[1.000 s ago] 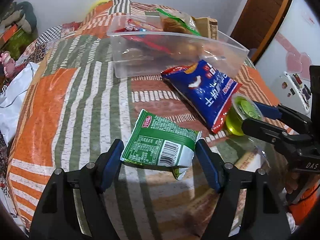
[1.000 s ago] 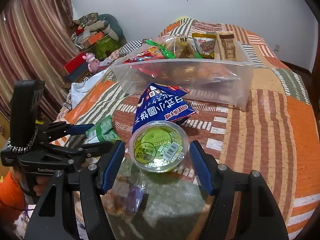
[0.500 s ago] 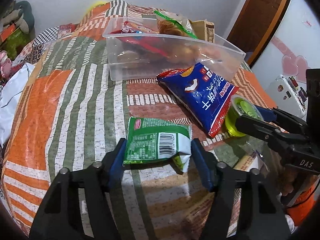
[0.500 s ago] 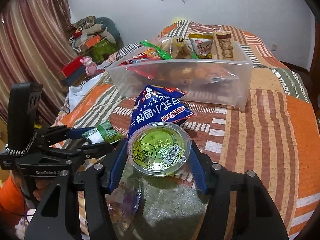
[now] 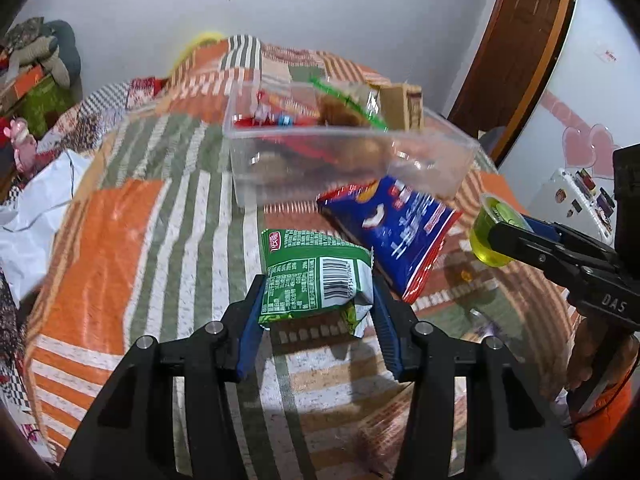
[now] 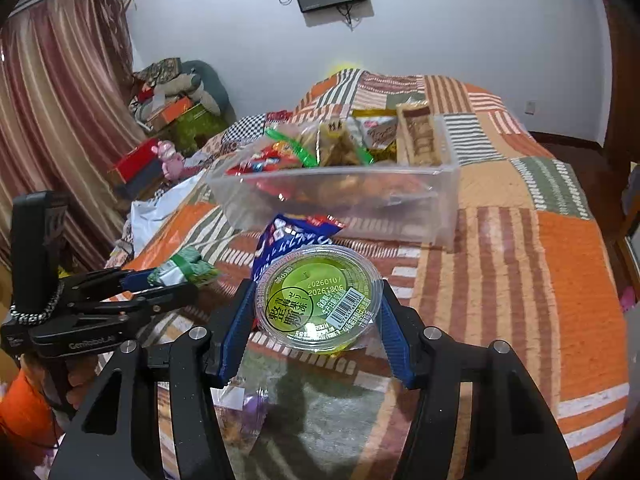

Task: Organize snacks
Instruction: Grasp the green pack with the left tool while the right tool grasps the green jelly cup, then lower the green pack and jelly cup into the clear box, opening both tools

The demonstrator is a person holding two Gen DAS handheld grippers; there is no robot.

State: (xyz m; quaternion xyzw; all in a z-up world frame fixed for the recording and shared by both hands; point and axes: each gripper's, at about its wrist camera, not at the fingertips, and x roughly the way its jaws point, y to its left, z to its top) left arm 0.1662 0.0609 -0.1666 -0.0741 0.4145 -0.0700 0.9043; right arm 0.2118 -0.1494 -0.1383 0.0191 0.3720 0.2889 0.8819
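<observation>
My left gripper (image 5: 318, 300) is shut on a green snack packet (image 5: 314, 276) and holds it lifted above the patchwork bedspread. My right gripper (image 6: 314, 312) is shut on a green jelly cup (image 6: 318, 298), also lifted; the cup shows at the right of the left wrist view (image 5: 490, 236). A clear plastic bin (image 5: 424, 168) with several snacks stands further back (image 6: 444, 200). A blue chip bag (image 5: 396, 228) lies on the bed in front of the bin (image 6: 288, 240).
The bedspread (image 6: 540, 280) is striped orange, green and brown. A crumpled clear wrapper (image 6: 244, 404) lies below the right gripper. White cloth (image 5: 28, 216) and clutter sit at the bed's left edge. A door (image 5: 516, 48) and fridge (image 5: 580, 204) stand right.
Both grippers closed, the left on the green packet and the right on the jelly cup, and lifted them off the bedspread toward the bin.
</observation>
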